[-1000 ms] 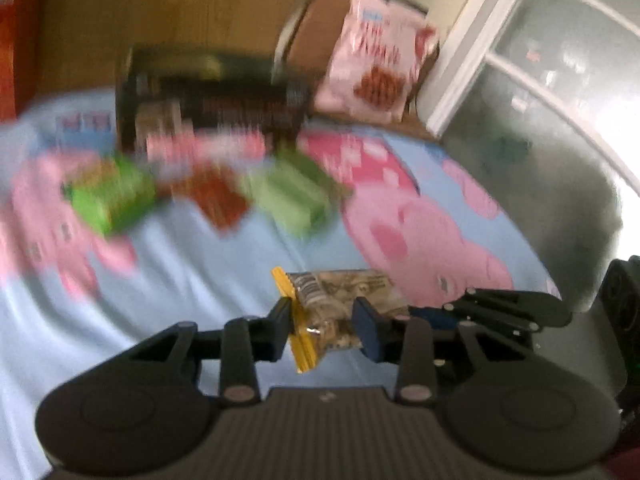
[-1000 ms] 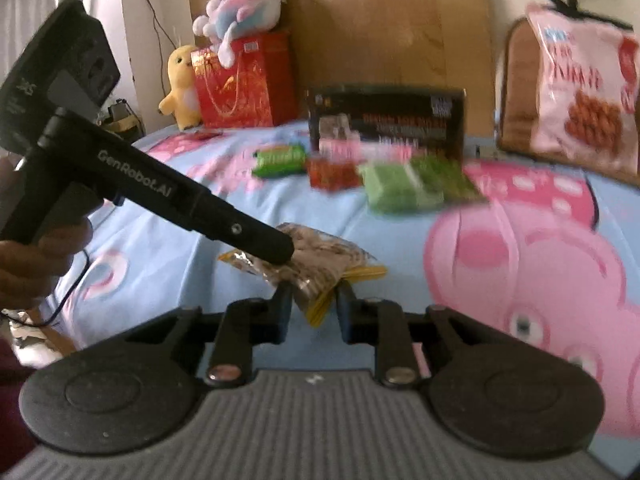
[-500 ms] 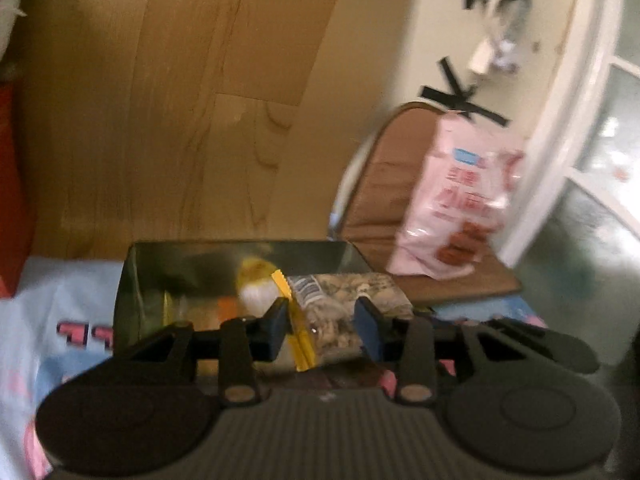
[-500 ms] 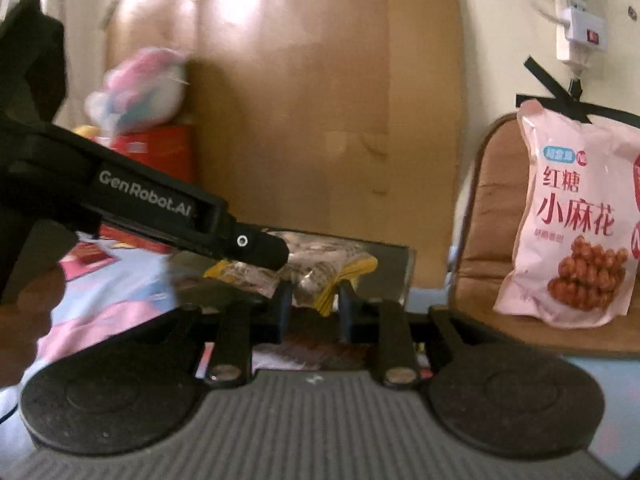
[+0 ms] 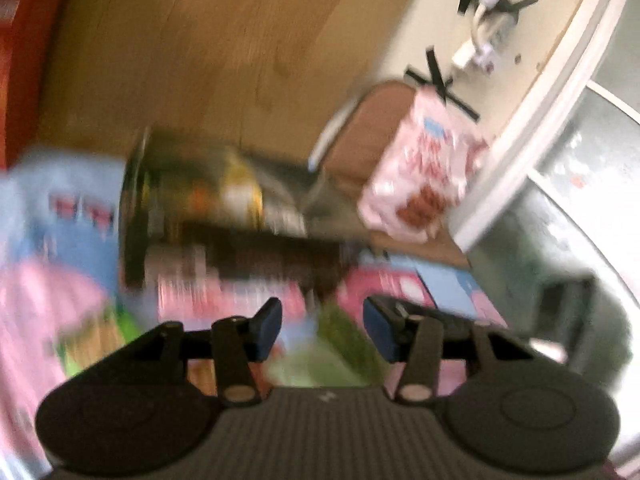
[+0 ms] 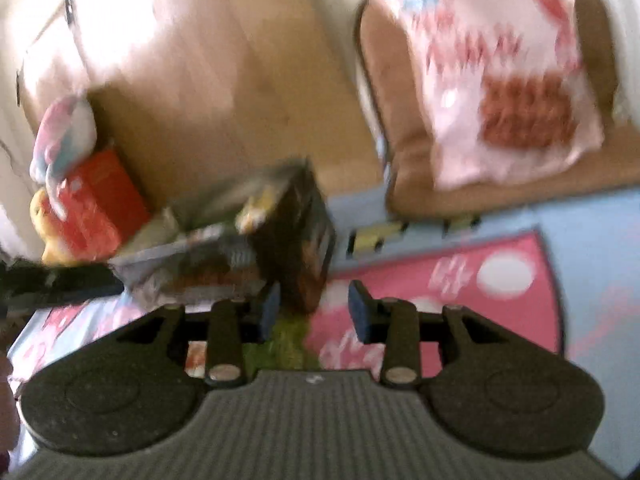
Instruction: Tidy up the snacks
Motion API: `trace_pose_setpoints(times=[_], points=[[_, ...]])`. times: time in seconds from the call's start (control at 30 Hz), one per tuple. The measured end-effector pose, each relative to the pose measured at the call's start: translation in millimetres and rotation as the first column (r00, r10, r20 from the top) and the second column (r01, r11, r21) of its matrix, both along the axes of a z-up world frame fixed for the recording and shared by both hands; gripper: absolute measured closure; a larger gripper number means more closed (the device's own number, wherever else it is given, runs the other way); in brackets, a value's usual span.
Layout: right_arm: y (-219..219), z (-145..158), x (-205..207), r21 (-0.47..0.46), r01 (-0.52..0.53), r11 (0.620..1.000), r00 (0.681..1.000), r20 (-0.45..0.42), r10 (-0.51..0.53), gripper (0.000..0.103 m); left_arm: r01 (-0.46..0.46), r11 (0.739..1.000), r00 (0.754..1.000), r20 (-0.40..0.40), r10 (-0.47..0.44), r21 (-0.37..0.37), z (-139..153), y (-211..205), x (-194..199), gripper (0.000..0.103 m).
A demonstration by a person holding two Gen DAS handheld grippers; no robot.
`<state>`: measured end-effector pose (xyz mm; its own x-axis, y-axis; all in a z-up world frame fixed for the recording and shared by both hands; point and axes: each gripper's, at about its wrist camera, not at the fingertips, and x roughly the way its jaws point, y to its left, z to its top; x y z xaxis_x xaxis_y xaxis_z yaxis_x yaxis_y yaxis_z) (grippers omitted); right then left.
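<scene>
Bed sheet (image 6: 592, 240): light blue with large pink cartoon print; carried the box and the loose packets.
Chair (image 6: 404, 184): brown cushioned seat beyond the sheet's far edge, against a wooden panel.
Pink snack bag (image 6: 500, 76): large, propped upright on the chair seat, leaning on its back; lettering was blurred.
Dark box (image 5: 224, 216): open-topped, stood on the sheet near the wooden panel; held snack packets, among them a yellow-and-clear packet (image 5: 240, 188) lying inside near the top. Contents otherwise blurred.
Red gift bag (image 6: 96, 208): left of the box, with a plush toy (image 6: 64, 132) on top and a yellow plush beside it.
Green packets (image 5: 340, 344): lay on the sheet just in front of the box, partly behind the fingers.
Left hand-held gripper (image 5: 322, 330): fingers spread apart, nothing between them; raised in front of the box.
Right hand-held gripper (image 6: 314, 312): fingers spread apart, nothing between them; beside the box's near corner, touching or apart could not be told.
</scene>
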<state>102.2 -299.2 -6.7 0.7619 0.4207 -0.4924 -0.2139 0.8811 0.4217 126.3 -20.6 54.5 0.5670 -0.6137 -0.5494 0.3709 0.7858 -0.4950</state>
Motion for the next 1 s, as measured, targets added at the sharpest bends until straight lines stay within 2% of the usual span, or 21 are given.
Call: trace_pose_setpoints(times=[0.1,0.13,0.17,0.23,0.33,0.43,0.57,0.6,0.7,0.8,0.9,0.97,1.0], points=[[15,-8,6,0.018,-0.062,0.998,0.996,-0.059,0.063,0.06,0.044,0.999,0.997,-0.061,-0.044,0.01,-19,-3,-22,0.057],[23,-10,6,-0.011,-0.078,0.997,0.995,-0.059,0.078,0.053,0.048,0.999,0.997,-0.067,-0.046,0.024,-22,-4,-28,0.057],[28,-11,5,-0.041,-0.086,0.995,0.996,-0.039,0.085,0.051,0.052,0.998,0.996,-0.076,-0.05,0.03,-24,-3,-33,0.057],[35,-10,-1,-0.111,-0.099,0.989,0.995,-0.017,0.098,0.052,0.064,0.997,0.994,-0.093,-0.061,0.031,-27,-2,-43,0.057],[27,-5,-17,-0.144,-0.095,0.985,0.995,-0.028,0.092,0.057,0.067,0.996,0.995,-0.084,-0.062,0.059,-30,2,-59,0.057],[10,-10,-48,-0.186,-0.028,0.982,0.999,0.012,0.031,0.057,0.063,0.996,0.995,-0.08,-0.057,0.069,-32,8,-71,0.057],[-19,-15,-108,-0.142,0.127,0.982,0.992,0.032,-0.124,0.057,0.08,0.995,0.994,-0.083,-0.075,0.06,-35,7,-80,0.056],[-21,-15,-121,-0.125,0.135,0.983,0.99,0.044,-0.131,0.057,0.089,0.995,0.993,-0.084,-0.084,0.055,-36,8,-84,0.056],[-3,-23,-155,-0.081,0.01,0.997,0.998,0.061,-0.006,0.057,0.109,0.993,0.991,-0.084,-0.106,0.034,-41,9,-91,0.056],[40,-20,-169,-0.19,-0.14,0.972,0.982,0.1,0.161,0.054,0.096,0.995,0.992,-0.084,-0.094,0.014,-40,15,-95,0.056],[78,-13,-165,-0.263,-0.231,0.937,0.956,0.12,0.269,0.053,0.069,0.998,0.995,-0.066,-0.069,-0.001,-35,27,-105,0.056],[91,-10,-162,-0.283,-0.25,0.926,0.945,0.139,0.297,0.046,0.043,0.999,0.998,-0.047,-0.043,0.002,-30,38,-112,0.056],[94,-7,-161,-0.282,-0.239,0.929,0.945,0.153,0.29,0.037,0.031,1.0,0.999,-0.043,-0.031,0.0,-28,43,-114,0.056]])
